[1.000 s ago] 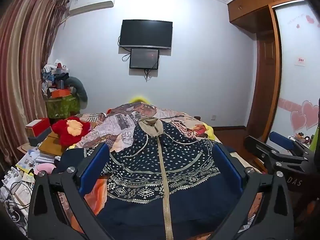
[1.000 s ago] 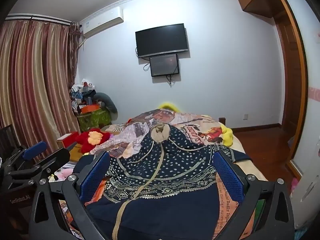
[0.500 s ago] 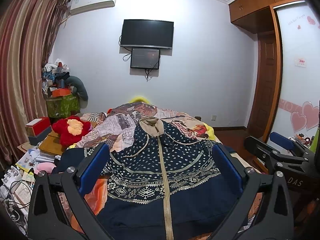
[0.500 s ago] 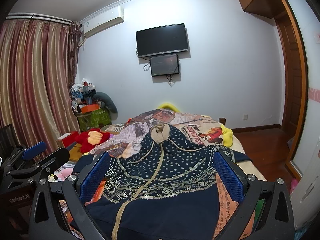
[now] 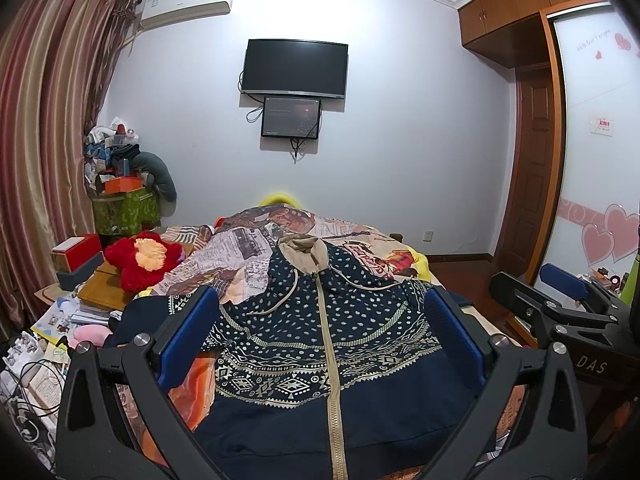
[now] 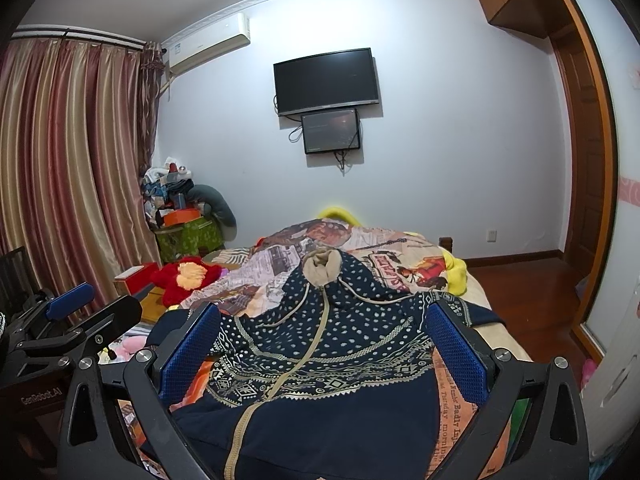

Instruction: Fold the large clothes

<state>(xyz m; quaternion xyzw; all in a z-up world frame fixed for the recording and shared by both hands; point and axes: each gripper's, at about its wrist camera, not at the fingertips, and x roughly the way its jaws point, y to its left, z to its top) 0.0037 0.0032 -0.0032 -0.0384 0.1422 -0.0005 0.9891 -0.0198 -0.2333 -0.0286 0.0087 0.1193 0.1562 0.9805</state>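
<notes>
A navy zip-up hoodie (image 5: 320, 332) with white dots, patterned bands and a beige hood lies spread flat, front up, on the bed; it also shows in the right wrist view (image 6: 320, 344). My left gripper (image 5: 320, 332) is open and empty, held above the hoodie's lower half. My right gripper (image 6: 320, 344) is open and empty too, just to the right of the left one. The right gripper shows at the right edge of the left wrist view (image 5: 560, 304), and the left gripper at the left edge of the right wrist view (image 6: 72, 320).
The bed has a newspaper-print quilt (image 5: 256, 248). A red plush toy (image 5: 144, 260), boxes, books and cables crowd the left side. A cluttered stand (image 5: 120, 184) and curtains (image 5: 44, 140) are at left. A wardrobe and door (image 5: 536, 184) are at right over wooden floor.
</notes>
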